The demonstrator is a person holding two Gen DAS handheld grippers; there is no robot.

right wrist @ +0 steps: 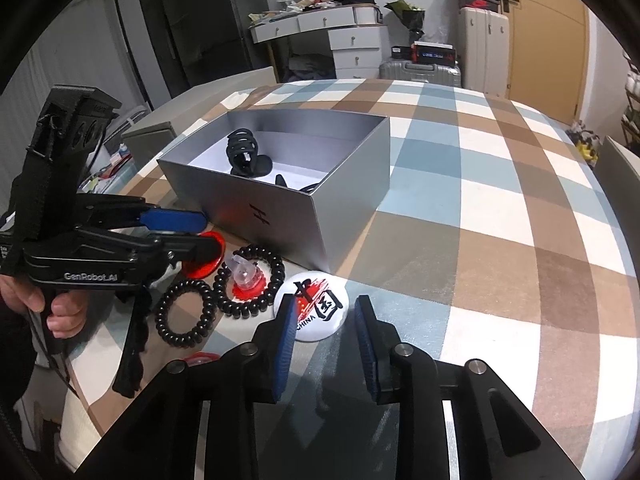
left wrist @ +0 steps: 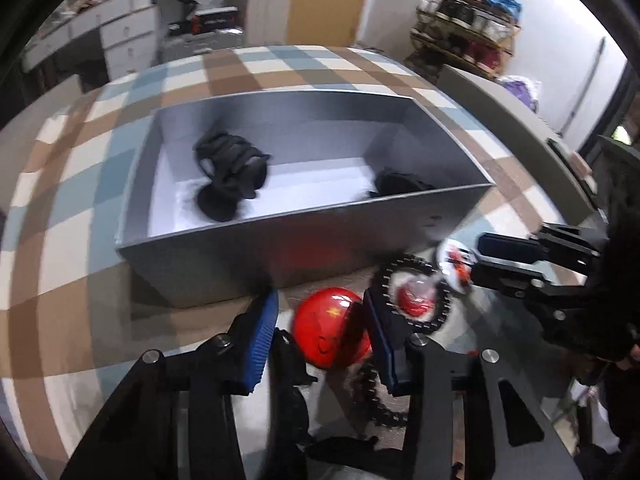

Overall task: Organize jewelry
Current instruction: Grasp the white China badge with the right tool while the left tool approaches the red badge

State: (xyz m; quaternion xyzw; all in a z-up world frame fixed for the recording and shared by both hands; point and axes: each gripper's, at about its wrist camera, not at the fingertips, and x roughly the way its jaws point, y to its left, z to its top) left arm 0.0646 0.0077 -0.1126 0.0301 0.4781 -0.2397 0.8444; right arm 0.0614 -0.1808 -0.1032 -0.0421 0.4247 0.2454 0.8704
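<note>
A grey open box (left wrist: 280, 236) (right wrist: 320, 216) stands on the checked tablecloth, with black hair clips (left wrist: 232, 168) (right wrist: 246, 152) inside. My left gripper (left wrist: 322, 316) (right wrist: 200, 236) is open around a round red badge (left wrist: 332, 332) (right wrist: 204, 260), not closed on it. A black bead bracelet (left wrist: 416, 292) (right wrist: 250, 284) circles a small clear and red piece (right wrist: 248, 278). A black spiral hair tie (right wrist: 186, 310) lies beside it. My right gripper (right wrist: 324, 320) (left wrist: 476, 258) is open over a white "CHINA" badge (right wrist: 316, 306) (left wrist: 454, 268).
The checked tablecloth (right wrist: 480, 220) stretches to the right of the box. A black wavy hair clip (right wrist: 134, 344) lies near the table's left edge. Grey chair backs (right wrist: 160, 128) (left wrist: 500, 120) stand by the table. Drawers and suitcases are far behind.
</note>
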